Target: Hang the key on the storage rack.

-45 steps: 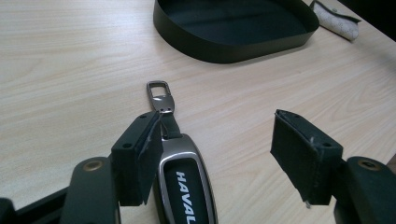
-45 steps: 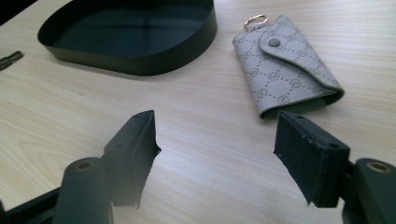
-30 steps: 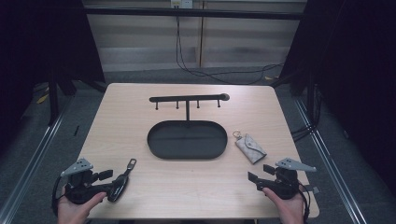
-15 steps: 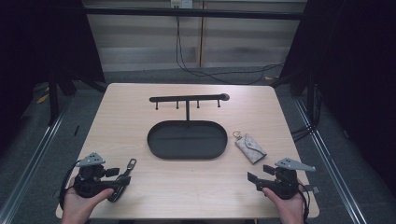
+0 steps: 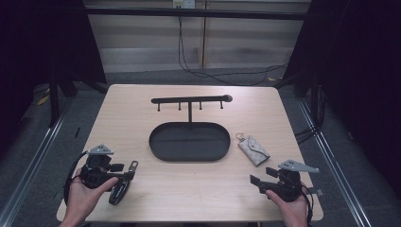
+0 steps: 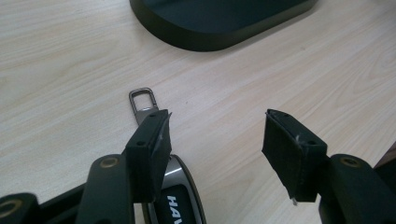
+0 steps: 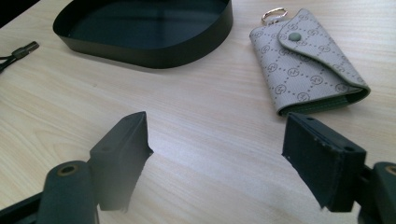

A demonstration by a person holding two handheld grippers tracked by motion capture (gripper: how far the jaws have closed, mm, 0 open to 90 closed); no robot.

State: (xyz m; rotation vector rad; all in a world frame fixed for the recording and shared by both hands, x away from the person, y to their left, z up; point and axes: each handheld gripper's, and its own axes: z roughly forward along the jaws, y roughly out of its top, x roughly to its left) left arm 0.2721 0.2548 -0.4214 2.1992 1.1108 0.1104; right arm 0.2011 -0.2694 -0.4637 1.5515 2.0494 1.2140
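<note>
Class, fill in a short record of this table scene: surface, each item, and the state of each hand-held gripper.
surface: light wooden table
centre: black oval metal tray with hook rack
right item: grey patterned fabric key pouch, lying closed
left item: black key fob with metal clip
left hand-held gripper: open, over fob
right hand-held gripper: open, near pouch

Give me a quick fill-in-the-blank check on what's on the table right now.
1. The left gripper has its jaws ____ over the black key fob.
2. The grey key pouch lies on the table to the ____ of the oval tray.
3. The tray holds ____.

Missing words: open; right; nothing
</note>
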